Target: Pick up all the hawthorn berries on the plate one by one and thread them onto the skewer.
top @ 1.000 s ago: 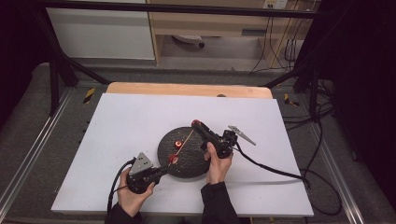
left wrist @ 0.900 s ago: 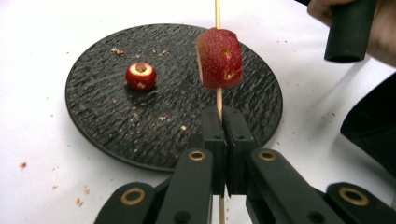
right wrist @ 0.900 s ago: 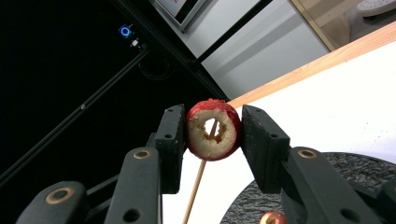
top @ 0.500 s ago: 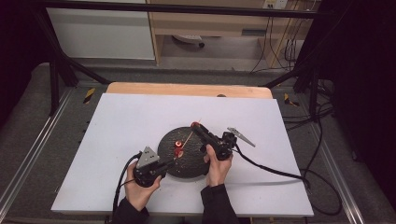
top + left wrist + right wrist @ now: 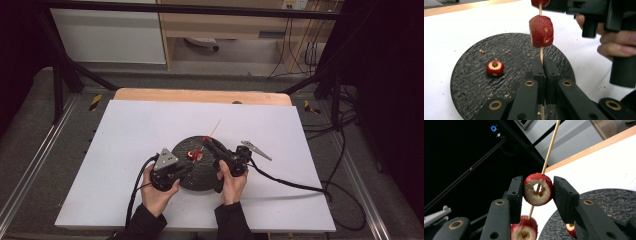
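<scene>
A thin wooden skewer (image 5: 541, 53) rises over a round black slate plate (image 5: 469, 57). My left gripper (image 5: 543, 65) is shut on its lower part. A red fruit piece (image 5: 541, 31) is threaded above those jaws. Higher up, my right gripper (image 5: 537, 187) is shut on a cored red fruit ring (image 5: 538, 192), which the skewer (image 5: 550, 147) passes through. The second threaded piece (image 5: 525, 227) shows below it. One loose cored fruit (image 5: 495, 68) lies on the plate. In the high view both grippers meet over the plate (image 5: 182, 147), left gripper (image 5: 187, 170) near, right gripper (image 5: 206, 141) beyond it.
The plate sits on a white table top (image 5: 125, 150) with a wooden far edge (image 5: 200, 95). Crumbs lie scattered on the plate and table. Black cables trail from both grippers; the right one's (image 5: 290, 184) runs off to the right. A black frame surrounds the table.
My left gripper moved right onto the plate and shut on the skewer's lower end. The skewer's far tip now sticks out past the right gripper.
</scene>
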Motion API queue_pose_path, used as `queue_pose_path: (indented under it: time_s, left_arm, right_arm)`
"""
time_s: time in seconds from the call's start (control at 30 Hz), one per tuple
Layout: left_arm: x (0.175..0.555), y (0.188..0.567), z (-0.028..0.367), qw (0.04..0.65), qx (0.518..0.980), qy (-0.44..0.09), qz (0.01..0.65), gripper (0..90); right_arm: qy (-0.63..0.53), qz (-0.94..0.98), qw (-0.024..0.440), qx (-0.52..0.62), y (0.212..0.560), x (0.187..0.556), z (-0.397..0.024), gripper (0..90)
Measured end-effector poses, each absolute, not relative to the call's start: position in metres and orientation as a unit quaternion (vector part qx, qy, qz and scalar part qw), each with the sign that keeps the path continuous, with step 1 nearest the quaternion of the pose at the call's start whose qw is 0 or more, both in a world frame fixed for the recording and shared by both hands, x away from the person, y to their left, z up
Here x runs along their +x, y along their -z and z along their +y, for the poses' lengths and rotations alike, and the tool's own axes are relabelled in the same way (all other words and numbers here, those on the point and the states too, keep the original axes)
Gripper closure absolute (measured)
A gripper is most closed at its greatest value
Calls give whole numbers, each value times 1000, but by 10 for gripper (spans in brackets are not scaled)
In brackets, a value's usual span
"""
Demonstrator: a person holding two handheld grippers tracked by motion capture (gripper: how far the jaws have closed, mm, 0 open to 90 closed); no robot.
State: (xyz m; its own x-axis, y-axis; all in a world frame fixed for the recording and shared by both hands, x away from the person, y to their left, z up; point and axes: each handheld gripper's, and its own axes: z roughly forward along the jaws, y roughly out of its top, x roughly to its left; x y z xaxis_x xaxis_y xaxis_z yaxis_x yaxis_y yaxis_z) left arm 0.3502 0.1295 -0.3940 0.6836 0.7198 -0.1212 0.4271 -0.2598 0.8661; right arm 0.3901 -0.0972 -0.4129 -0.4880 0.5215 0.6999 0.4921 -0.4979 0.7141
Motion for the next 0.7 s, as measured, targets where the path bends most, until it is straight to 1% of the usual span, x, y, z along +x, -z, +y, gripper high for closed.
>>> queue_pose_path:
  time_s: [0.3,0.37,0.5,0.7]
  left_arm:
    - [353,394,129,486,780,-149,364,884]
    - [353,394,130,486,781,-148,364,884]
    - [350,396,137,487,782,-148,360,884]
    - [346,402,156,480,786,-145,361,884]
  right_arm:
    - [-696,509,9,506,414,387,-97,610]
    - [-694,512,9,506,414,387,-97,598]
    - [-685,527,18,503,411,388,-99,498]
    - [-656,576,37,486,406,390,-106,295]
